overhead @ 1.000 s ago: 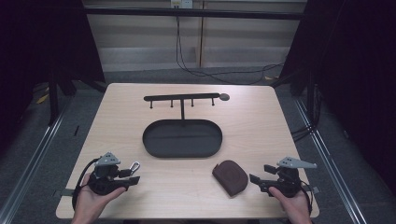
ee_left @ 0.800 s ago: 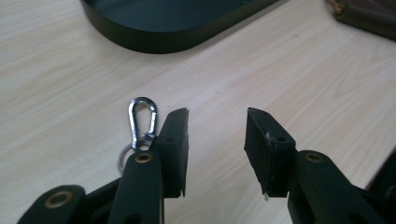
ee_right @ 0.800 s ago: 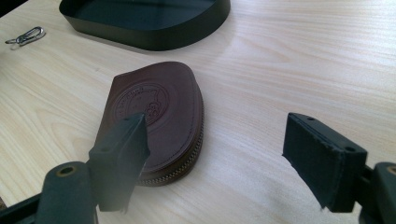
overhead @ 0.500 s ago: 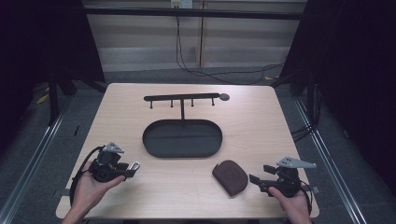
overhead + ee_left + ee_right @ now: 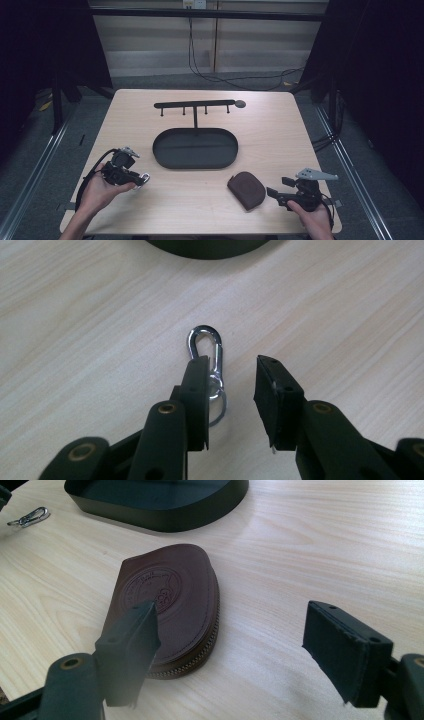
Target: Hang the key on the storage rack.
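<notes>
Figure: near edge of table (image 5: 280,135), both tools low over small items. Left gripper (image 5: 231,385) at near left, jaws just narrowing yet parted, with a silver carabiner clip (image 5: 206,351) lying flat on the wood against the inner face of one jaw, its ring tucked under that jaw; not pinched, the other jaw standing clear. Likely lined up so the closing jaws can catch the clip across its narrow width. Right gripper (image 5: 235,650) at near right, jaws wide and holding nothing, poised just short of a brown zipped leather pouch (image 5: 170,605) lying flat. Black oval tray (image 5: 195,149) at centre, hook rack (image 5: 195,105) beyond it.
</notes>
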The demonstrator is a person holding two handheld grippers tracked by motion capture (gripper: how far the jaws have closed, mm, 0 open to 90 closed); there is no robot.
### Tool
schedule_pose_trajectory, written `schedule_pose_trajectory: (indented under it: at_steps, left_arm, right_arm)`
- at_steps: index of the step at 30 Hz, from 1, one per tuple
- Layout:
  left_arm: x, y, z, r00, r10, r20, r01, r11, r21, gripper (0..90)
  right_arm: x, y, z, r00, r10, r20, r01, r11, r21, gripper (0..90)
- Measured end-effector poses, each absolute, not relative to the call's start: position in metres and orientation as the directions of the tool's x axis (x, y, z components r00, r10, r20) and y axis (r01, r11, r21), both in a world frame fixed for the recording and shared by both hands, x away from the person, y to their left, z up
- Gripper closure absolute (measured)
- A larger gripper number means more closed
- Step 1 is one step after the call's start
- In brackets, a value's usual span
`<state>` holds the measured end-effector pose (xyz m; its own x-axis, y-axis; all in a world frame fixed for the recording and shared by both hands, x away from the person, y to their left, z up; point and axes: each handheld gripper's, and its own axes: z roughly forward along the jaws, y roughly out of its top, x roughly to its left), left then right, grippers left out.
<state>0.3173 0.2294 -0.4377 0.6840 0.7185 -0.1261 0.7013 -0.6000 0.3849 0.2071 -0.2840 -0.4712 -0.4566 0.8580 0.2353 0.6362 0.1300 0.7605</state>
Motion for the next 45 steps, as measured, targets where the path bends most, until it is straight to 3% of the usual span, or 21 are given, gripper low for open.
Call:
schedule_pose_trajectory:
  at_steps: [12,30,38,45]
  left_arm:
    - [0.338,0.232,-0.445,0.688,0.706,-0.169,0.716,-0.621,0.321,67.4]
    - [0.350,0.221,-0.464,0.708,0.686,-0.165,0.705,-0.673,0.223,70.0]
    - [0.351,0.219,-0.466,0.723,0.674,-0.154,0.690,-0.691,0.215,70.1]
    - [0.346,0.208,-0.465,0.764,0.639,-0.083,0.642,-0.742,0.193,69.6]
  right_arm:
    - [0.208,-0.283,-0.472,-0.462,0.855,0.235,0.636,0.135,0.760,22.0]
    - [0.209,-0.283,-0.473,-0.468,0.850,0.242,0.646,0.143,0.750,22.0]
    - [0.209,-0.282,-0.473,-0.468,0.850,0.241,0.646,0.143,0.750,22.0]
    - [0.209,-0.282,-0.473,-0.470,0.849,0.241,0.647,0.145,0.749,22.0]
